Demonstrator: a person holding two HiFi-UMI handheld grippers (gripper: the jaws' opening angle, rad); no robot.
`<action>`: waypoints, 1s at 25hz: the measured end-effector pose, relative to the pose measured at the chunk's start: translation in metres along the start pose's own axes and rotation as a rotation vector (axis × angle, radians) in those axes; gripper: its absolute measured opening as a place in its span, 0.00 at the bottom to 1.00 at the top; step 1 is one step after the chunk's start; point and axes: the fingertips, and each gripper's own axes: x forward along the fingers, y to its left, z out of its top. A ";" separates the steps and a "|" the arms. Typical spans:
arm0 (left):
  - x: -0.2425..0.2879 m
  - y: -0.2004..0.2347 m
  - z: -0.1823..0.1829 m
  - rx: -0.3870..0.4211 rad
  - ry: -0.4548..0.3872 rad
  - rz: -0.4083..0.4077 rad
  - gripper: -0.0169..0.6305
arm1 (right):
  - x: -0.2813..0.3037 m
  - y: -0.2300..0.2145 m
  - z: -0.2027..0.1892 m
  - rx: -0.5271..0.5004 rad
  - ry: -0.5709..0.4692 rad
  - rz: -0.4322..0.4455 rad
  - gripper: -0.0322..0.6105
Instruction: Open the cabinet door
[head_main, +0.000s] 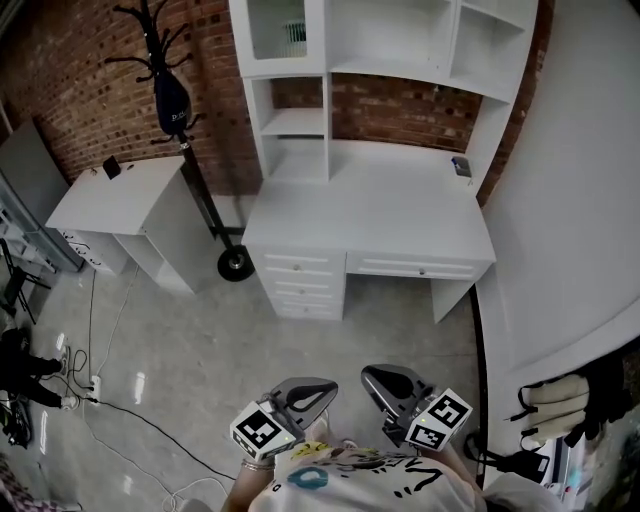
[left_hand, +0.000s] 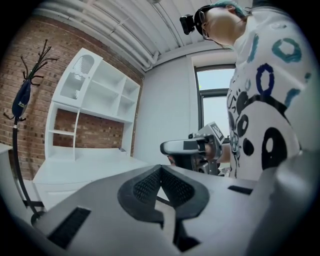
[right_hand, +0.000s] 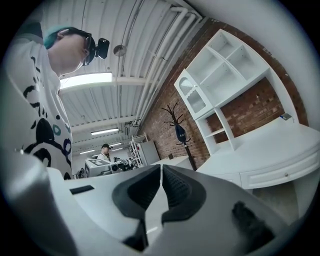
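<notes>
— Left gripper (left_hand: 160, 168)?
— Dark ribbed pads (left_hand: 142, 187) pressed together at the tips, nothing between. Same on the right gripper (right_hand: 161, 166) — shut and empty, held low by the person's printed white shirt (head_main: 370, 480).
— White glass-paned cabinet door (head_main: 276, 28)?
— Top left of the white desk hutch (head_main: 390, 60) — closed, well apart from both.

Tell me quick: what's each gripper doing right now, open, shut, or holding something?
The left gripper is shut, with nothing between its jaws.
The right gripper is shut, also holding nothing.
</notes>
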 end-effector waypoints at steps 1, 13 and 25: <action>0.000 0.011 0.004 0.008 -0.002 -0.003 0.05 | 0.009 -0.003 0.003 -0.002 -0.003 -0.001 0.10; -0.002 0.106 0.018 0.046 0.011 -0.051 0.05 | 0.089 -0.030 0.044 -0.063 -0.059 -0.033 0.10; 0.020 0.145 0.009 0.004 0.009 -0.117 0.05 | 0.107 -0.065 0.040 -0.043 -0.040 -0.115 0.10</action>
